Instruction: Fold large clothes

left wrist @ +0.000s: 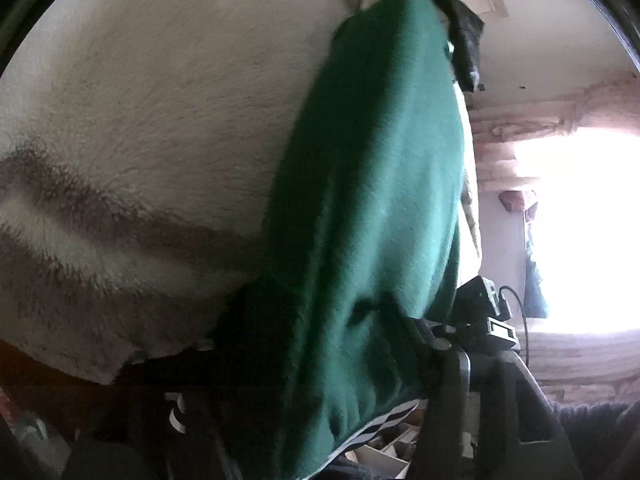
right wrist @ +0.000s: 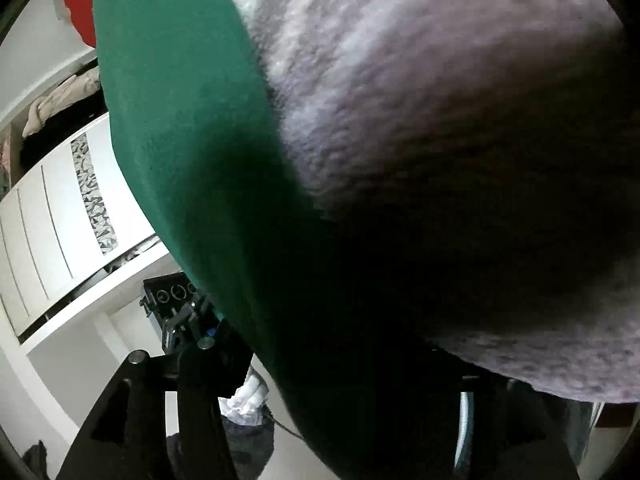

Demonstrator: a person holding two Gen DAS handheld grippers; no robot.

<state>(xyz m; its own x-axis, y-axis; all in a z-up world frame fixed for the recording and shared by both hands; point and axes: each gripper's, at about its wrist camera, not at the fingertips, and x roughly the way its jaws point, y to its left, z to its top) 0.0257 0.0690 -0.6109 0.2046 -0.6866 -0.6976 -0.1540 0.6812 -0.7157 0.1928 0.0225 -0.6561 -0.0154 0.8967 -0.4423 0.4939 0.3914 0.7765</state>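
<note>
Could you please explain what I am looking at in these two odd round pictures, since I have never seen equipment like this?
Each picture comes from a wide-angle camera fixed on a hand-held two-finger gripper; a person carries one in each hand, so there is no robot arm. The first looks forward along the left gripper, the second along the right gripper. Both views are mostly filled by a dark green fleece garment, draped over the black fingers and largely hiding them, so I cannot tell whether either grips it. Beside it lies a fluffy cream blanket with grey-brown stripes, which looks greyer in the right view. The other black gripper shows in each picture. Behind are a white wardrobe with drawers and a bright window.
</note>
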